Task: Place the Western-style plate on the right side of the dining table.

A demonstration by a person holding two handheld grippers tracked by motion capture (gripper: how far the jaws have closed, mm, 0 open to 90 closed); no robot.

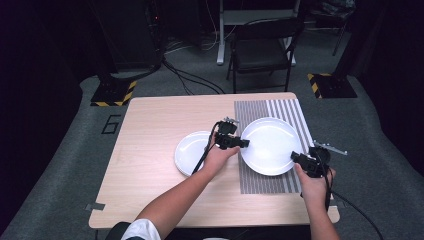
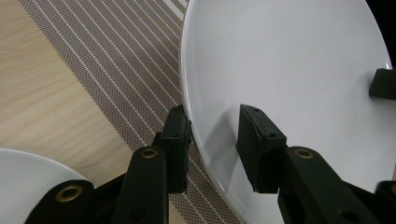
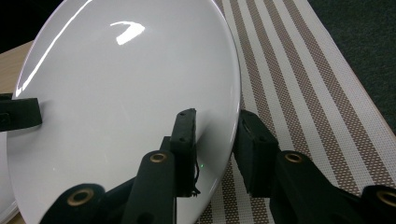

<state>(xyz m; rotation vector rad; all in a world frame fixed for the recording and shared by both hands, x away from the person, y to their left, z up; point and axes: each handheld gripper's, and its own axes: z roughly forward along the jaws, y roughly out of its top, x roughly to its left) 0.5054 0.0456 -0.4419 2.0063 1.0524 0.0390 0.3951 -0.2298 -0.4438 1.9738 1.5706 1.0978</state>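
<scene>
Plate (image 2: 289, 60) rim sits clamped between both grippers' jaws.

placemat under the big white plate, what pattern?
The woven placemat has brown and white lengthwise stripes, finer on one side; it shows best in the right gripper view, under the large white round plate.

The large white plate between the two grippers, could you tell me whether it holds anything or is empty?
Empty: the large white plate shows a bare glossy surface, and the left gripper and right gripper clamp its opposite rims.
</scene>
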